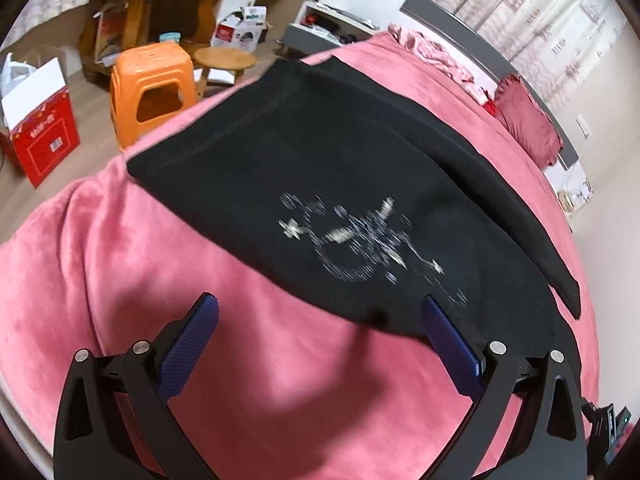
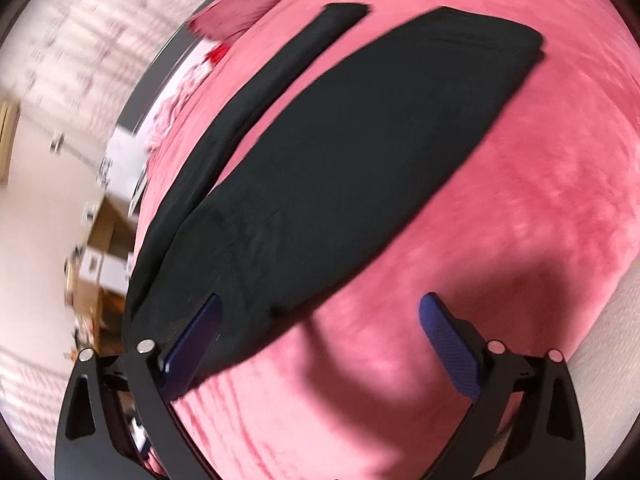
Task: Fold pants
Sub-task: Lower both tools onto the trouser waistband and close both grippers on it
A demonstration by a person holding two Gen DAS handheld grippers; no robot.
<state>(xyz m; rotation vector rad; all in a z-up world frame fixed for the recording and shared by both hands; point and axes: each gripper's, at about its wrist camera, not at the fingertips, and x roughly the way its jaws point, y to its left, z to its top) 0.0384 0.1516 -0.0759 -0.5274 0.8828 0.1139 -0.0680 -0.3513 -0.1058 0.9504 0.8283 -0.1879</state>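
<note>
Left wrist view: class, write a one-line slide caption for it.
Open left gripper hovers at the near edge of black pants with a white print, spread on a pink blanket.

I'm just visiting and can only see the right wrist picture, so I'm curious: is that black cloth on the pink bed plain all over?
Observer: No, the left wrist view shows a whitish printed design on the black pants.
Operator: Is the other gripper holding them?
Observer: No, the left gripper is open, at the pants' near edge.
Operator: Anything beside the bed?
Observer: An orange plastic stool stands on the floor.
</note>
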